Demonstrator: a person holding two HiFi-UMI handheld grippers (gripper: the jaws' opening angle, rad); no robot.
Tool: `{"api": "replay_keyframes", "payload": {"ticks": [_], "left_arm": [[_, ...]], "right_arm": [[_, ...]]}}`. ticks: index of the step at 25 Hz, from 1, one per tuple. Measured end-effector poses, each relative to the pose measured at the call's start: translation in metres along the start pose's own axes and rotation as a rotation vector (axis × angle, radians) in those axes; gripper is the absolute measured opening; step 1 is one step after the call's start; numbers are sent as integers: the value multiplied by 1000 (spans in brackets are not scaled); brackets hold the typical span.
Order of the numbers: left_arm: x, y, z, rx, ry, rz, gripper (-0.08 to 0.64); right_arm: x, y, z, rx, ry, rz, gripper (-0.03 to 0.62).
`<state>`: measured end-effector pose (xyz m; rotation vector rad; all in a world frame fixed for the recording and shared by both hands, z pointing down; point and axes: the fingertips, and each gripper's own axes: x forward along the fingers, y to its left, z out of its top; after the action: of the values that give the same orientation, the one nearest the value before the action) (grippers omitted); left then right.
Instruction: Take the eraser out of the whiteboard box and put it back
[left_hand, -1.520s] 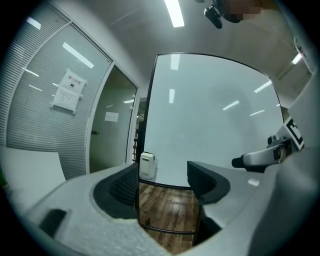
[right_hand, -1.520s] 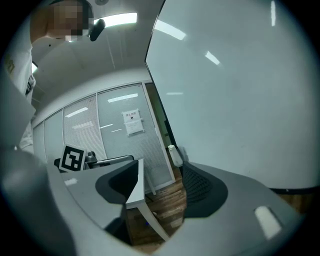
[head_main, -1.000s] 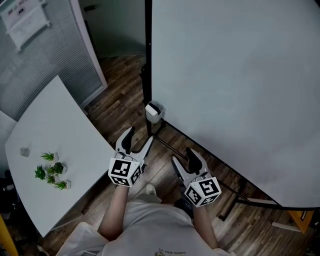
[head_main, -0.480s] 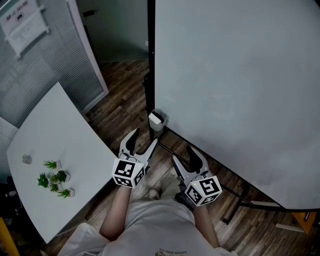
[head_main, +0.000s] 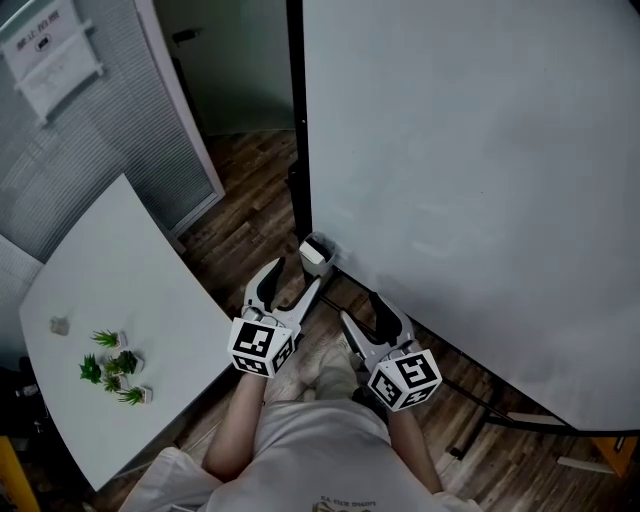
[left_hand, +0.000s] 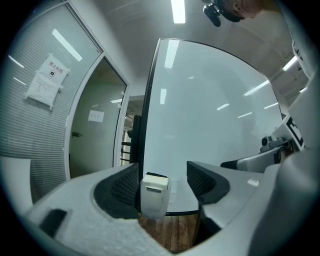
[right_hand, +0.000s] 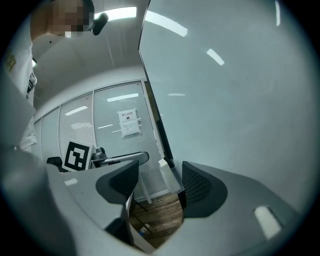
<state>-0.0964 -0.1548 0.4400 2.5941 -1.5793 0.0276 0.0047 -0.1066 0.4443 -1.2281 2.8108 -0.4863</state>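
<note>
— Brown plank flooring, a big pale whiteboard (head_main: 470, 180) on a black frame, and a white table (head_main: 120, 300) with small green potted plants (head_main: 112, 365) off to the left. Where's the thing we care about?

— Low at the board's left corner, fixed beside the black upright: the small, milky-white plastic whiteboard box (head_main: 314, 252). The pale block eraser (left_hand: 154, 181) with its dark backing sits inside, its top showing above the rim.

— And the claws?

— The left gripper (head_main: 298, 273) points straight at the box with its jaws spread wide and nothing between them. In the left gripper view the box stands framed by the two ribbed pads, closer to the left one. Whether it is touching I can't tell, though it looks just beyond the tips. The right gripper (head_main: 362, 307) hangs near the board's lower edge, equally wide and empty, with the box ahead of it and to one side.

— So which step is this?

— My reading is the approach: nothing is lifted out yet. The next move should take the left jaws up over the rim, centre them on the eraser's exposed top rather than the box walls, and pinch before drawing upward.
</note>
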Motion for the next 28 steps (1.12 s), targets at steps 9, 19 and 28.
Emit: {"api": "replay_keyframes", "payload": {"ticks": [9,19,28], "left_arm": [[22,8,-5,6,18,-23,285],[44,9,-16,25,60,-50,285],[56,12,-24,26,82,-58,284]], "right_arm": [[19,-9,5,14,-1,4,276],[30,-16,2,28,20,10,278],[37,-21,-3,45,37,17,278]]}}
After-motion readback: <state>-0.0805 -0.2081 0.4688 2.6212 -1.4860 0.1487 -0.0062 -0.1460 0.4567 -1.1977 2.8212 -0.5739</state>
